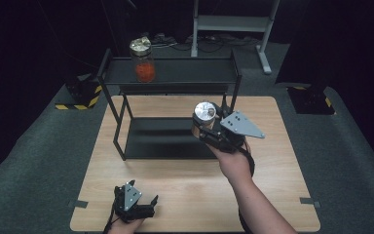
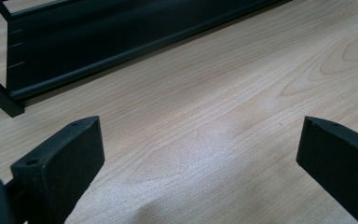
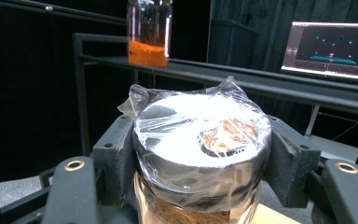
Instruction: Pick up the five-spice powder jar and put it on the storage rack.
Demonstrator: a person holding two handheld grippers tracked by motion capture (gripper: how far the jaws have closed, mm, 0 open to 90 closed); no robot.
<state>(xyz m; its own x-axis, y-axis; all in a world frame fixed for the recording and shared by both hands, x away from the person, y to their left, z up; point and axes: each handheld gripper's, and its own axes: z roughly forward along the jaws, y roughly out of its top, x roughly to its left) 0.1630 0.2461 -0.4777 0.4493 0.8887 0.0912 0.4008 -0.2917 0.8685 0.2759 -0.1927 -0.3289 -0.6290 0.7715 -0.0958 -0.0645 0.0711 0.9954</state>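
R gripper (image 1: 205,127) clamped on a jar w/ plastic-wrapped silver lid (image 3: 200,140), brown contents below; jaws press lid's sides. R forearm reaches fwd from bottom edge, hand raised over the table (image 1: 282,146), jar held upright in front of the black two-tier rack (image 1: 170,85). L gripper (image 2: 200,154) jaws wide apart, nothing between, resting low at near table edge, L hand barely in frame. Second jar w/ orange contents (image 1: 144,61) stands on rack's top shelf, left part.
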